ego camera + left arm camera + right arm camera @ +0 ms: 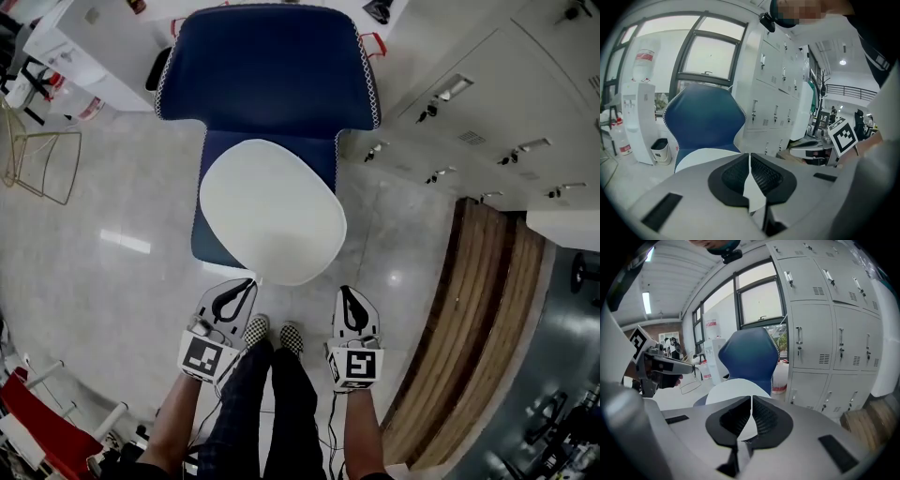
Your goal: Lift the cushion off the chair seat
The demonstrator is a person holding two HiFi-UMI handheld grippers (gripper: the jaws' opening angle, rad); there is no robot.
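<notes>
A white oval cushion [272,211] lies on the seat of a blue chair [267,66], overhanging the seat's near edge. My left gripper [246,284] hangs just before the cushion's near left rim, its tip almost at the edge; whether it touches I cannot tell. My right gripper [345,292] hangs a little off the near right rim. Both are shut with nothing held. In the left gripper view the left gripper [749,155] points at the cushion [701,157]. The right gripper [751,398] faces the cushion [731,387] too.
A wooden bench [478,328] runs along the right, beside grey lockers [487,112]. A gold wire stool [37,159] stands at the left and a red chair [37,422] at the bottom left. A water dispenser [637,122] and small bin [660,150] stand beyond the chair. The person's checkered shoes [272,333] are between the grippers.
</notes>
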